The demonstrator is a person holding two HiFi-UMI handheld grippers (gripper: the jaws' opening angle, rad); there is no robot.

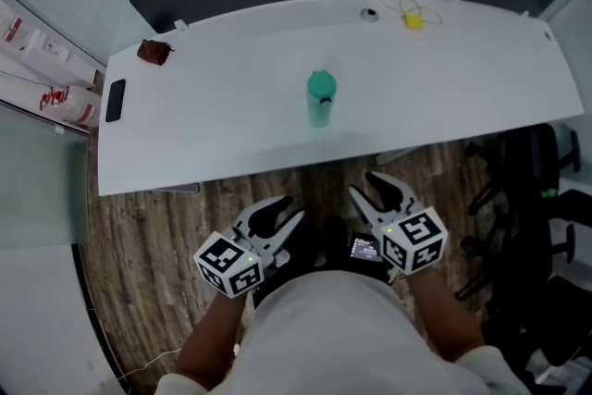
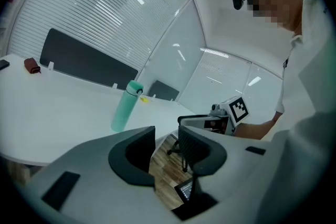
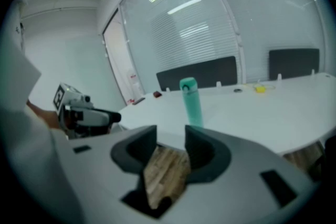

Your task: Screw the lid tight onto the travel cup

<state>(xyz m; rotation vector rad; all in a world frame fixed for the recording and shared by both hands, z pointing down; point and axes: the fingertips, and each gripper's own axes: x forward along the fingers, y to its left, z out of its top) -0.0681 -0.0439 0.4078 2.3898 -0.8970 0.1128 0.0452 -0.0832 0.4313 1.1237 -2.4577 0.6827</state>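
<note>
A mint-green travel cup stands upright near the middle of the white table, its lid on top. It also shows in the left gripper view as the cup and in the right gripper view as the cup. Both grippers hang below the table's near edge, over the wooden floor, well short of the cup. My left gripper is open with nothing between its jaws. My right gripper is open and empty too.
A black phone and a dark red object lie at the table's left end. A yellow item with a cable and a small round piece sit at the far edge. Black office chairs stand to the right.
</note>
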